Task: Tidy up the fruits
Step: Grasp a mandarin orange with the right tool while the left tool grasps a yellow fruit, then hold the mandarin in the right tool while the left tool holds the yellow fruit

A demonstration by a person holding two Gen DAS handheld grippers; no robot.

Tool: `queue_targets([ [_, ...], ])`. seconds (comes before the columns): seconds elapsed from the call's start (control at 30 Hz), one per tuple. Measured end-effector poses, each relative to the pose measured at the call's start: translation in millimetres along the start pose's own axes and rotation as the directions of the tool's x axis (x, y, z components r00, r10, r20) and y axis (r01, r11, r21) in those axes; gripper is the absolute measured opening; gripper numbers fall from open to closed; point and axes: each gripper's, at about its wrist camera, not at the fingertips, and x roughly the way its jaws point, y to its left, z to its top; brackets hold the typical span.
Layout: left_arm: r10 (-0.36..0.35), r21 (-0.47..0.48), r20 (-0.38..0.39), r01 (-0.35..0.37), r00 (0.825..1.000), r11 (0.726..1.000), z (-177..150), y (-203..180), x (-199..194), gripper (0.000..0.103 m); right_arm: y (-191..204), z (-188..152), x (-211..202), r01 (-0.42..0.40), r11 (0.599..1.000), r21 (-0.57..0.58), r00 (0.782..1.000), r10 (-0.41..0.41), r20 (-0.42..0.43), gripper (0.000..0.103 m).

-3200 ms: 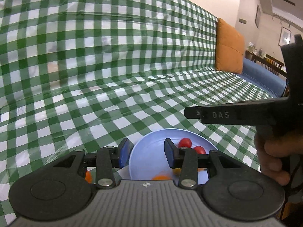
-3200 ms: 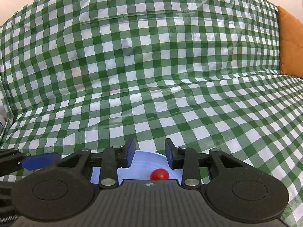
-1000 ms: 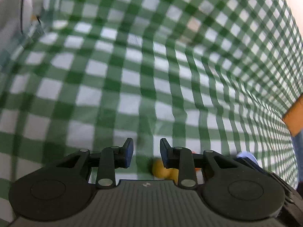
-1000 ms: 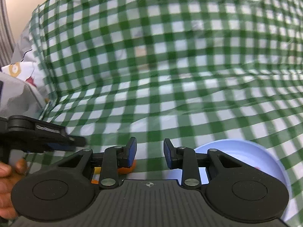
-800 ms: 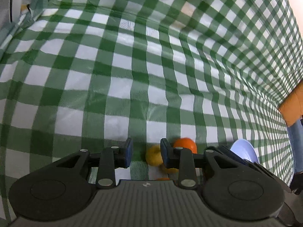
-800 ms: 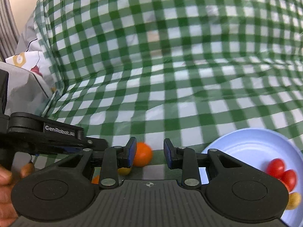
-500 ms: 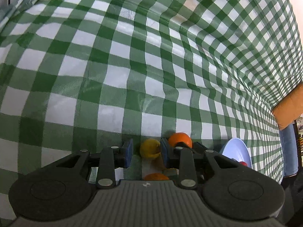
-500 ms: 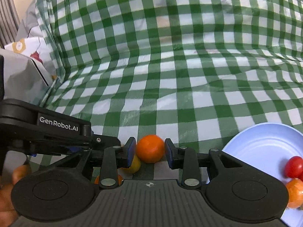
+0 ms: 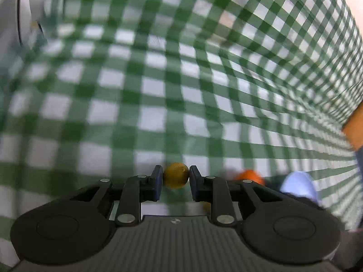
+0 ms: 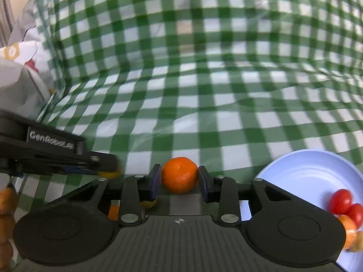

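A green-and-white checked cloth covers the whole surface and rises up behind it, lying in soft wrinkles and folds. At its left edge sits a pale grey fabric printed with small red and yellow motifs, which also shows as a blurred white patch in the left wrist view. In that same view an orange cushion peeks in at the right edge against the cloth.

The left wrist view is smeared: the checked cloth, an orange fruit and a pale blue plate are blurred. In the right wrist view the plate is cut off, and small fruits, perhaps citrus, hide behind the fingers.
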Motion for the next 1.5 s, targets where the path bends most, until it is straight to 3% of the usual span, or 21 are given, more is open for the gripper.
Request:
queue_targets([
  [0.13, 0.058, 0.072, -0.024, -0.056, 0.998, 0.996, -3, -6, 6, 0.028, -3, 0, 0, 0.057, 0.998, -0.024, 0.998, -0.058, -0.020, 0.036],
  [0.37, 0.093, 0.160, -0.022, -0.088, 0.995, 0.983, -9, -19, 16, 0.028, -7, -1, 7, 0.049, 0.999, -0.019, 0.998, -0.050, -0.042, 0.036],
  [0.87, 0.101, 0.201, -0.010, -0.097, 0.995, 0.975, -4, -21, 21, 0.027, -11, 0, 10, 0.016, 1.000, -0.024, 0.999, -0.018, -0.045, 0.040],
  [1.5, 0.105, 0.166, 0.024, -0.107, 0.994, 0.980, 4, -19, 16, 0.027, -12, 2, 7, 0.008, 1.000, -0.029, 1.000, -0.008, -0.021, 0.037],
])
